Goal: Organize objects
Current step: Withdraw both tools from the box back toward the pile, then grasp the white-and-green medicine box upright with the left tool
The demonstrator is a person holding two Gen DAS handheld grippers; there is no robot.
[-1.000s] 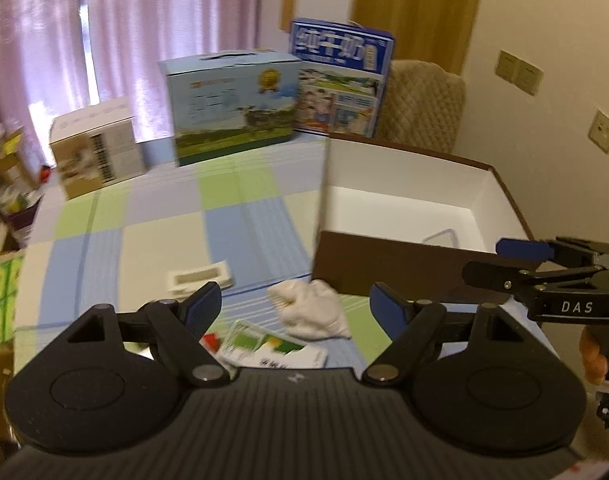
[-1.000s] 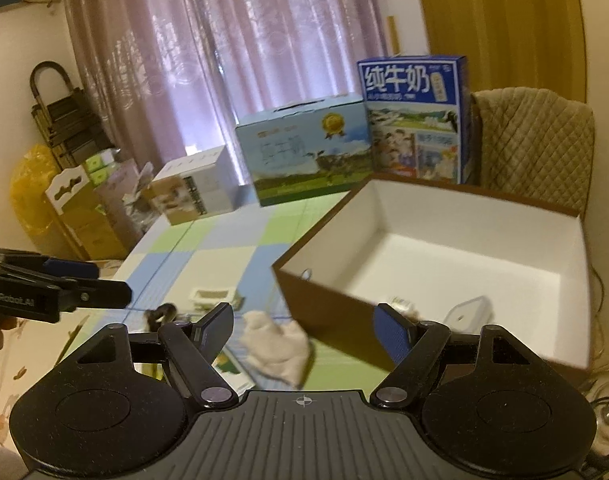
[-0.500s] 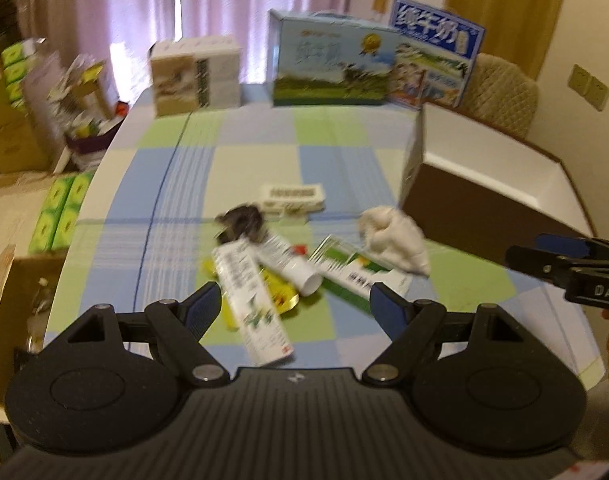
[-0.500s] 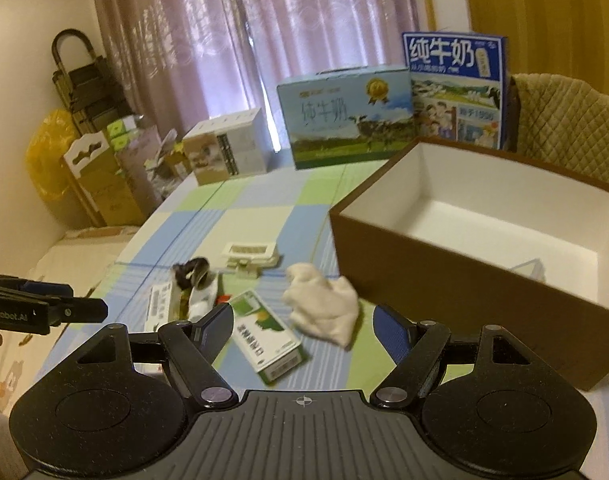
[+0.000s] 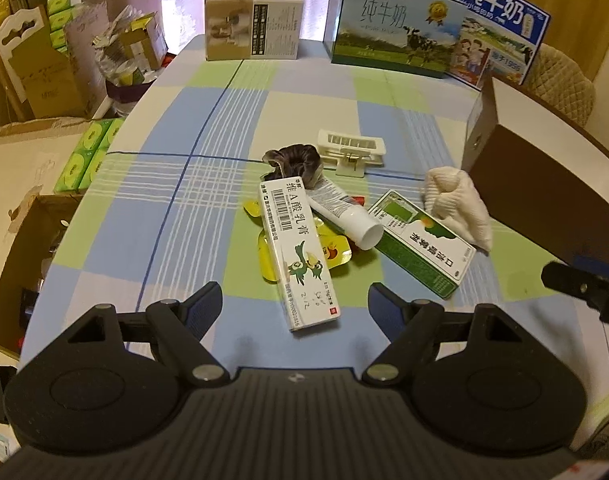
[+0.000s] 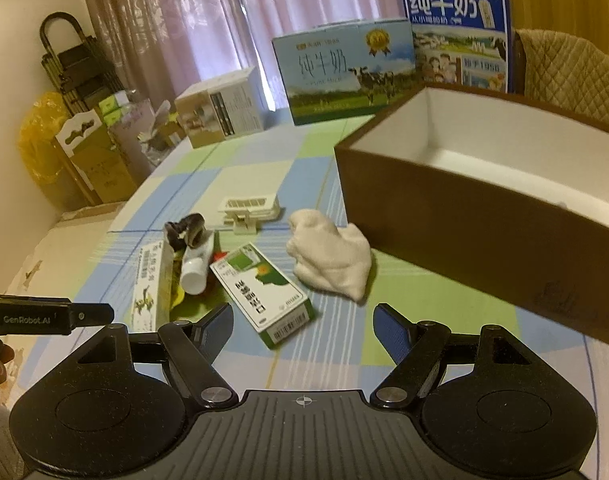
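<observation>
A small pile lies on the checked tablecloth: a long white ointment carton (image 5: 300, 252), a white tube (image 5: 344, 216), a green-and-white carton (image 5: 422, 242) (image 6: 264, 290), a yellow foil packet (image 5: 332, 250), a dark scrunchie (image 5: 294, 160), a white plastic clip rack (image 5: 350, 148) and a cream sock (image 5: 458, 204) (image 6: 330, 254). The brown box (image 6: 476, 236), white inside, stands open at the right. My left gripper (image 5: 294, 310) hovers open just short of the ointment carton. My right gripper (image 6: 304, 326) is open and empty near the green carton.
Two milk cartons (image 5: 392, 32) (image 5: 500, 36) and a beige box (image 5: 252, 24) stand along the table's far edge. Cardboard boxes and green packs (image 5: 88, 152) crowd the floor at the left. A quilted chair (image 6: 568, 72) sits behind the brown box.
Both grippers have pulled back and away from the brown box, the left swinging leftward, so the pile of objects now lies in front of them. Both stay open and empty.
</observation>
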